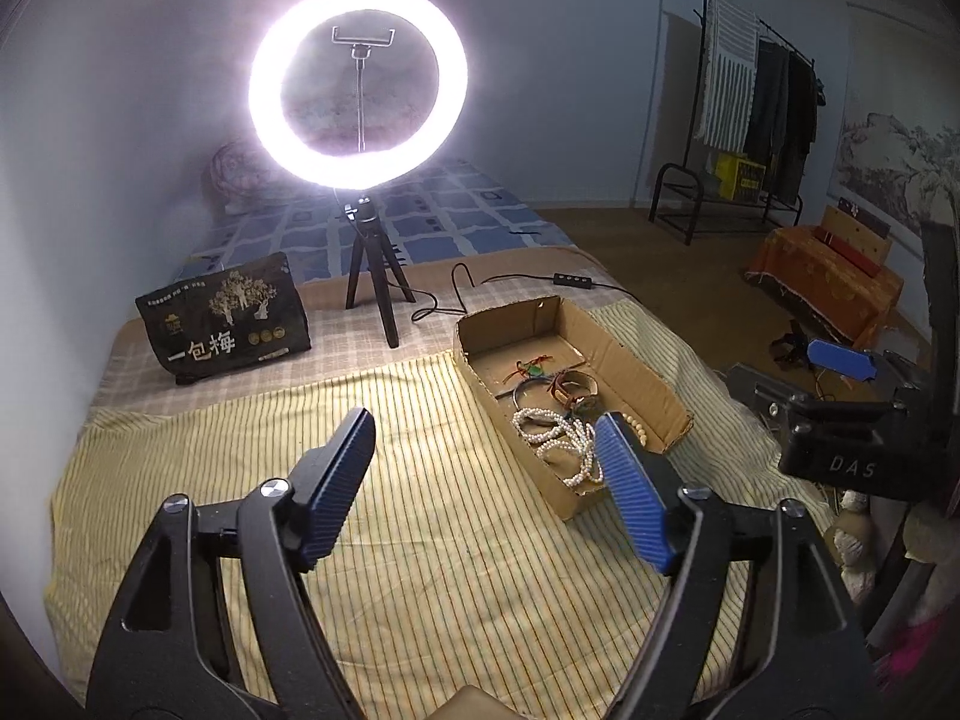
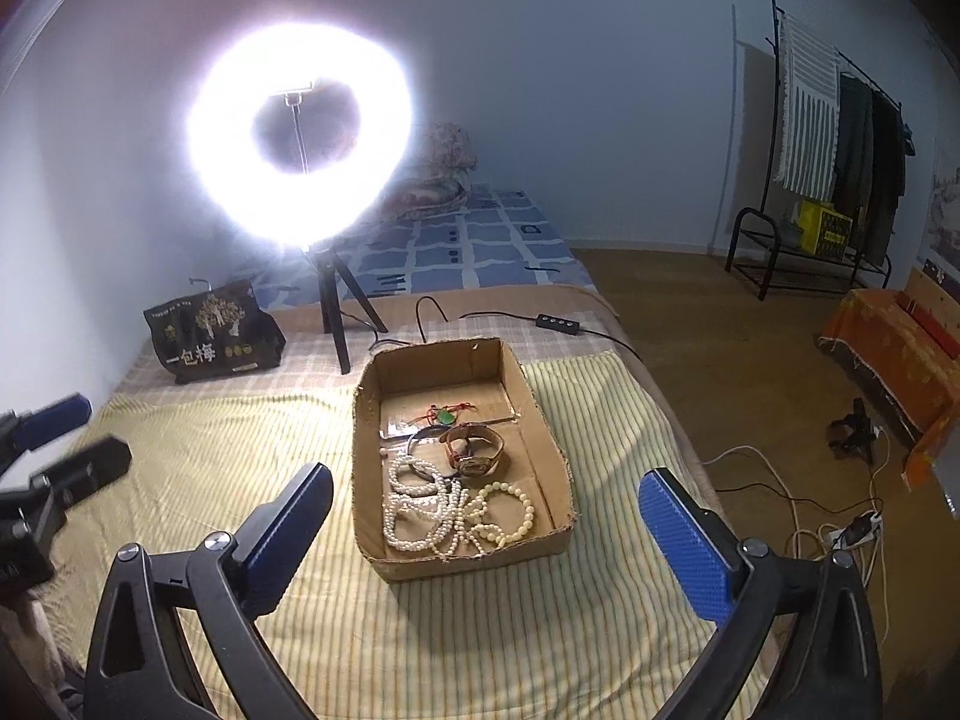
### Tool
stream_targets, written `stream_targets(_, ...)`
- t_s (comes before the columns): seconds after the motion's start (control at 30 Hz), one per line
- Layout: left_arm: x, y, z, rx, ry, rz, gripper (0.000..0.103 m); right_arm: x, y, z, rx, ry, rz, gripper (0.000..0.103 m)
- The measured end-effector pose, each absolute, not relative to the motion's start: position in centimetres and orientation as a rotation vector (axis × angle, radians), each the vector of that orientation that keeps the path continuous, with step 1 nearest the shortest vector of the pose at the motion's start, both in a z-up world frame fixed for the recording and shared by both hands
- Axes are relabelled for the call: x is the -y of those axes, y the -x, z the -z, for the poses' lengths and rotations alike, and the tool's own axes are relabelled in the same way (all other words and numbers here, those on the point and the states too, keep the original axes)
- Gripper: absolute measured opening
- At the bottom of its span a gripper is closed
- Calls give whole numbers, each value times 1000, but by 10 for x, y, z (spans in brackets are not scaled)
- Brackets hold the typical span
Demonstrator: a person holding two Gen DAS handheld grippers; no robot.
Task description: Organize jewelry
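Note:
A shallow cardboard box (image 2: 543, 420) sits on the yellow striped cloth (image 2: 240, 438). It holds white pearl strands (image 2: 420, 510), a cream bead bracelet (image 2: 510, 510), a brown watch (image 2: 477, 450), a dark bangle (image 2: 420, 441) and a green pendant on red cord (image 2: 445, 416). The box also shows in the left wrist view (image 1: 630, 360), with the pearls (image 1: 558, 438) inside. My right gripper (image 2: 486, 516) is open and empty, just in front of the box. My left gripper (image 1: 486, 456) is open and empty, left of the box, over the cloth. The right gripper shows at the left view's right edge (image 1: 840, 360).
A lit ring light on a small tripod (image 2: 342, 312) stands behind the box, its cable and switch (image 2: 558, 324) trailing right. A black snack bag (image 2: 216, 330) lies at back left. A clothes rack (image 2: 840, 180) and floor cables (image 2: 798, 516) are to the right.

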State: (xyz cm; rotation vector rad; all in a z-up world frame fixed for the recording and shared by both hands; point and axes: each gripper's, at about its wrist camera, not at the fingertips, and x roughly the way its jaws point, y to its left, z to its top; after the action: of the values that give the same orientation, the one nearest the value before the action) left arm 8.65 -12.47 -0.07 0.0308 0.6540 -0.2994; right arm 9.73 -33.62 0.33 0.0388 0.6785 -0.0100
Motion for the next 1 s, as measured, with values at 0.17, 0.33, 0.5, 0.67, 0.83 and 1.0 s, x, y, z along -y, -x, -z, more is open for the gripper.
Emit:
stream_targets(0.17,126,-81,6,-634,-60,301,79,334,-92,-4,-639,-35,25,103)
stream_targets(0.33,125,-78,7,-628,-67,313,82,330,-93,1,-634,-20,28,103)
stream_targets(0.5,123,-74,4,-599,-61,300,90,325,-93,3,-613,6,41,103)
stream_targets(0.67,123,-73,3,-588,-75,282,102,321,-92,2,-604,16,39,103)
stream_targets(0.83,125,-69,4,-580,-102,260,102,320,-93,3,-596,16,52,103)
stream_targets(1.0,126,-69,8,-603,-117,252,102,319,-92,4,-596,15,55,103)
